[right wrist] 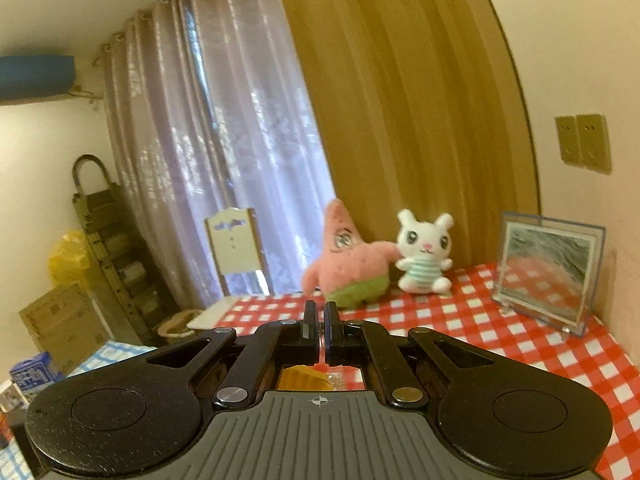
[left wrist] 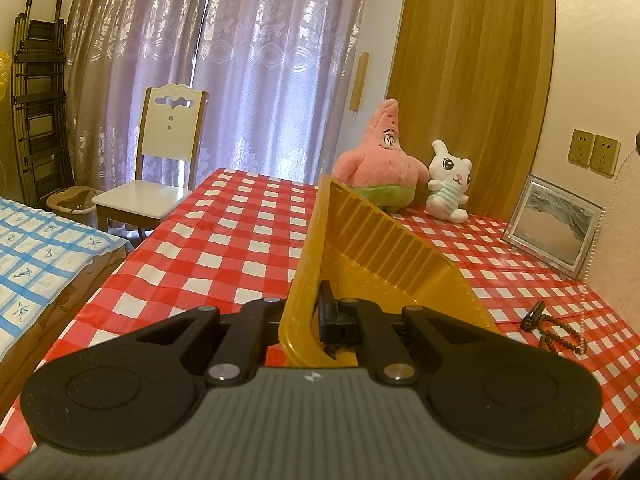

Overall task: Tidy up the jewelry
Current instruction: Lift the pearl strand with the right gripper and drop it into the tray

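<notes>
The yellow tray (left wrist: 372, 248) is tilted up off the checked counter (left wrist: 224, 240), its wall pinched in the left tongs (left wrist: 308, 320), bead bracelet (left wrist: 560, 332) lying nearby, while the right tongs (right wrist: 320, 332) are nearly closed, empty.

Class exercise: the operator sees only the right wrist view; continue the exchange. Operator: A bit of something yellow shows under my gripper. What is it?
Observer: A yellow ribbed plastic tray, tilted steeply above the red-and-white checked tablecloth.
Operator: What holds it like that?
Observer: The left gripper, clamped on the tray's near wall.
Operator: Any jewelry nearby?
Observer: A brown bead bracelet lies on the cloth to the tray's right, apart from it.
</notes>
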Demonstrator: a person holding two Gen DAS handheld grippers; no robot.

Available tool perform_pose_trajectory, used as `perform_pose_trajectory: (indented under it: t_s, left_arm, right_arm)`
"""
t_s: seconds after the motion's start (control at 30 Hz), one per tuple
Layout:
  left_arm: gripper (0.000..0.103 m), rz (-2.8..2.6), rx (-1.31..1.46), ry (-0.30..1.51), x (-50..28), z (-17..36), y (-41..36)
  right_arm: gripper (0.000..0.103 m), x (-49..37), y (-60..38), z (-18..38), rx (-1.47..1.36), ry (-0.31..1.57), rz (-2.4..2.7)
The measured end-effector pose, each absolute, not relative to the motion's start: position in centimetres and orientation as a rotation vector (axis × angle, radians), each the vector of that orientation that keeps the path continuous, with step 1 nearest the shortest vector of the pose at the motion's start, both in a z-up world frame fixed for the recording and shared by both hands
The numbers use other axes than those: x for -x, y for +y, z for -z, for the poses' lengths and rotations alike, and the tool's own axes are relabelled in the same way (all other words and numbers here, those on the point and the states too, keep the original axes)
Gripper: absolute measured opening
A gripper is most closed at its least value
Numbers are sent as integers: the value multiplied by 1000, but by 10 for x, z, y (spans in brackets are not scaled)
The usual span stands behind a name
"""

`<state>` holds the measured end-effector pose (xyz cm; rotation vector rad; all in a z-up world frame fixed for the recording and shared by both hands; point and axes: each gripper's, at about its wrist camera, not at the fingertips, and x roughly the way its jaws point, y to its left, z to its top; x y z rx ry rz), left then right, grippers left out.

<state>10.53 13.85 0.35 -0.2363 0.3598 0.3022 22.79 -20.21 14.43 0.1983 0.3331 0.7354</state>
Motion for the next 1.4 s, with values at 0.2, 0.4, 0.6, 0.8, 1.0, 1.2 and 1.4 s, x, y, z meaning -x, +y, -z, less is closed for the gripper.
perform_pose_trajectory:
  t_s: [0.2,0.4,0.6,0.8,1.0,1.2,1.4]
  left_arm:
    - [6,-300,237,358,-105,-4,138]
    - [7,-298,239,357,-106,-6,138]
    - [7,-294,245,356,-105,-6,138]
    - [7,-288,252,353,-104,-6,138]
    - [7,-281,252,348,-104,-7,137]
    - [7,-280,253,347,-104,-7,137]
    - [7,-281,253,348,-104,-7,136]
  right_arm:
    - [2,-222,-180,-153,-206,342,-816]
    - [2,-217,-140,-158,-233,356,-922]
    - [2,-212,-93,-160,-290,349,-1048]
    - [2,-215,-64,-138,-311,415,-1106]
    - [2,-232,-48,-59,-309,657,-1052]
    - [2,-252,-47,-17,-314,783,-982]
    - [2,-244,-53,-33,-397,699,-1078]
